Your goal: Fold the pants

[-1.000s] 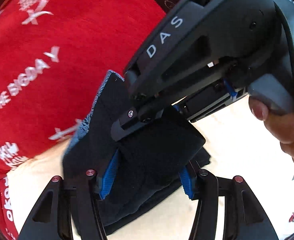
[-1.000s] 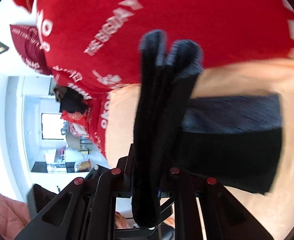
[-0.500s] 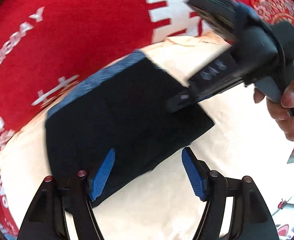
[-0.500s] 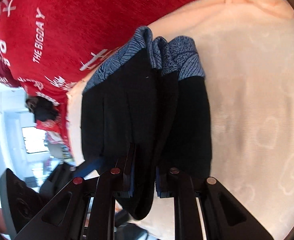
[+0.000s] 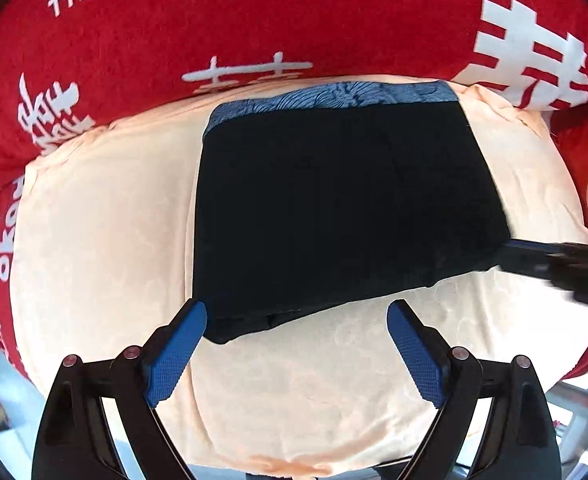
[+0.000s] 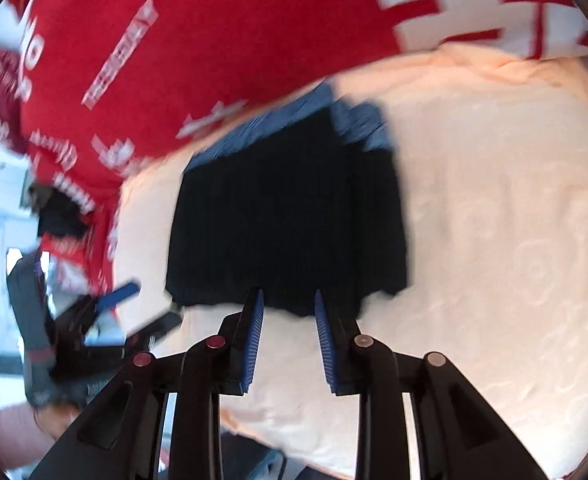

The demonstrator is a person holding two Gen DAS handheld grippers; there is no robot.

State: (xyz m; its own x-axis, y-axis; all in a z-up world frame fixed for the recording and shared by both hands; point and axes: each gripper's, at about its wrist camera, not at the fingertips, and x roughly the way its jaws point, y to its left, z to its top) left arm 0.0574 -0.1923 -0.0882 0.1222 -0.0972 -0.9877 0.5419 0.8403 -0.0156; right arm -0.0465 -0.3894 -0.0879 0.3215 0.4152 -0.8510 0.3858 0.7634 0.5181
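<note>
From the left wrist camera, the folded black pants (image 5: 334, 208) now lie flat on the peach cushion (image 5: 101, 240), close to its far edge, with the blue patterned waistband (image 5: 334, 98) along the far side. A second ago they were bunched up between the fingers. The left gripper (image 5: 297, 338) has just been opening; its blue fingers (image 5: 173, 354) stand wide apart with nothing between them, by the near edge of the pants. The right gripper (image 5: 534, 256) pokes in at the right corner of the pants, blurred and cut off by the picture edge. A red cloth (image 5: 294, 12) with white letters lies behind the cushion. From the right wrist camera, everything is blurry. The pants (image 6: 289, 220) lie flat here too, no longer hanging. The right gripper (image 6: 287, 316) has just been opening; its fingers (image 6: 253, 340) are a little apart and off the cloth. The left gripper (image 6: 133, 308) is a dark smear at the left.
</note>
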